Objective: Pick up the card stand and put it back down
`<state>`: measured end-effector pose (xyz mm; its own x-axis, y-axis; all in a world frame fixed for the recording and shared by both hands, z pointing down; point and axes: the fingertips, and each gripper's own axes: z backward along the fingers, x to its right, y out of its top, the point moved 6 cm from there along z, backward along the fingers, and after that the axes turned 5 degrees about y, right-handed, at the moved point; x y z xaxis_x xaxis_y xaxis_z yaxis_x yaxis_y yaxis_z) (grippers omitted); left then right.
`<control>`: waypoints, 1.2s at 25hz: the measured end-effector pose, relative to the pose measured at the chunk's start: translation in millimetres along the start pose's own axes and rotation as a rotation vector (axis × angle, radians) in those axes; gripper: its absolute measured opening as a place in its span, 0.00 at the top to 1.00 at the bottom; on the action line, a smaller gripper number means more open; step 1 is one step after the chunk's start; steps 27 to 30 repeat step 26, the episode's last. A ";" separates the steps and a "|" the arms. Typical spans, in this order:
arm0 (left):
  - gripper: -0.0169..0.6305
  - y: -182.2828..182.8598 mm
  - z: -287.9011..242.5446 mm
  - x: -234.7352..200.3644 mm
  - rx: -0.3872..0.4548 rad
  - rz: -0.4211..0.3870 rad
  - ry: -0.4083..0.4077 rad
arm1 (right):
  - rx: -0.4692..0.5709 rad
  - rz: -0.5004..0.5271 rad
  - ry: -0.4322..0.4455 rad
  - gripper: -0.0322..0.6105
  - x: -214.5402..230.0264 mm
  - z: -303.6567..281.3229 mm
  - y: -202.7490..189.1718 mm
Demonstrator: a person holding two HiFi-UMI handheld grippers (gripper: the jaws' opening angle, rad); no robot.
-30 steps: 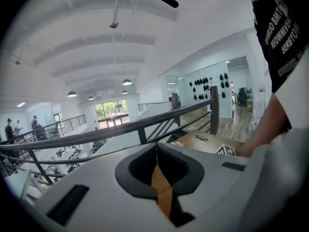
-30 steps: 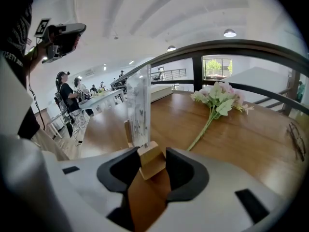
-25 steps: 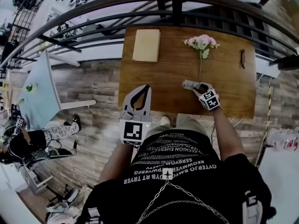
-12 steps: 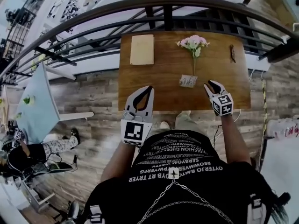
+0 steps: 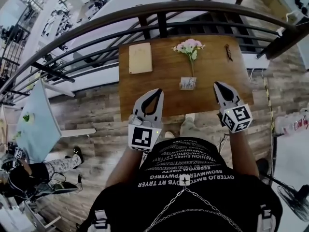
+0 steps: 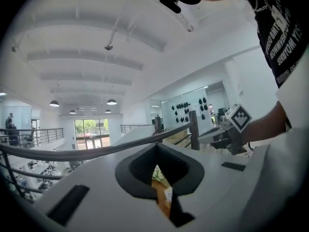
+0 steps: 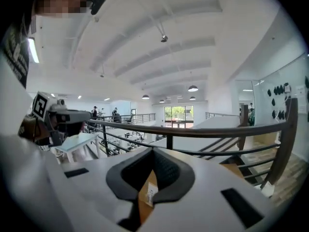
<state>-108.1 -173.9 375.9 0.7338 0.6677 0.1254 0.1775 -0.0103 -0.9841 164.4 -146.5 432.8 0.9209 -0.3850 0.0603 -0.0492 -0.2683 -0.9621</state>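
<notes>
The card stand (image 5: 187,83), a small white card in a holder, stands upright on the wooden table (image 5: 164,88) just below the stem of a pink flower (image 5: 189,46). My right gripper (image 5: 218,85) is shut and empty, to the right of the stand and apart from it. Over the table's near edge, left of the stand, my left gripper (image 5: 155,91) is shut on nothing. The stand shows as a white tag in the gap of the jaws in the left gripper view (image 6: 168,195) and in the right gripper view (image 7: 151,193).
A tan notebook (image 5: 140,58) lies at the table's far left. A small dark object (image 5: 228,52) lies at the far right. A dark metal railing (image 5: 159,13) curves behind the table. Wooden floor surrounds it, and a pale blue table (image 5: 36,120) stands at the left.
My right gripper has let go of the card stand, drawn back to the right and toward me, and shut. The stand now stands free on the table. The left gripper kept its place.
</notes>
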 end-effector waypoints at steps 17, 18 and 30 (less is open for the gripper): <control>0.93 3.3 7.0 6.0 -0.031 0.039 0.010 | 0.017 0.065 -0.008 0.93 -45.5 49.4 39.5; 0.93 3.6 6.4 7.8 -0.032 0.045 0.006 | 0.015 0.062 -0.007 0.93 -44.5 50.4 39.9; 0.93 3.6 1.7 18.2 -0.015 0.080 0.025 | -0.012 0.092 0.037 0.93 -41.4 44.2 42.3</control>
